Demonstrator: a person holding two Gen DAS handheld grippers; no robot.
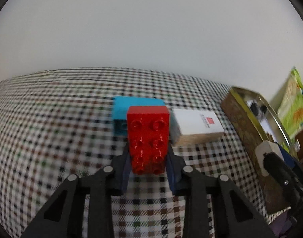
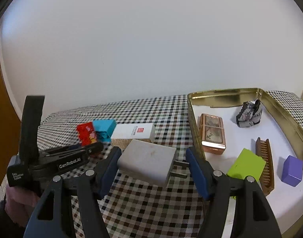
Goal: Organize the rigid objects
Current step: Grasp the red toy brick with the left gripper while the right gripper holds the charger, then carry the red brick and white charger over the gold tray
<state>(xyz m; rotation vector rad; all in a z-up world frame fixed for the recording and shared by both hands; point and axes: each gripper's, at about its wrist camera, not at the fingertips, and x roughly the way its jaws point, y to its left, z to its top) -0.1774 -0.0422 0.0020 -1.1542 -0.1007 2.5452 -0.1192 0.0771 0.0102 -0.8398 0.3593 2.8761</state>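
My left gripper (image 1: 148, 158) is shut on a red studded brick (image 1: 148, 136), held over the checked cloth in front of a blue brick (image 1: 124, 109) and beside a white box (image 1: 197, 125). In the right wrist view the left gripper (image 2: 92, 148) holds the red brick (image 2: 85, 132) next to the blue brick (image 2: 104, 129) and white box (image 2: 134, 133). My right gripper (image 2: 151, 158) is open, its fingers either side of a grey-white plug adapter (image 2: 148, 163) lying on the cloth, not touching it.
An open gold tin (image 2: 222, 95) at the right holds a copper case (image 2: 213, 133), a patterned pouch (image 2: 249, 115), a wooden comb (image 2: 265, 166), a green block (image 2: 246, 165) and a purple block (image 2: 292, 170). The tin (image 1: 248, 127) and a green packet (image 1: 294, 103) show at the left view's right.
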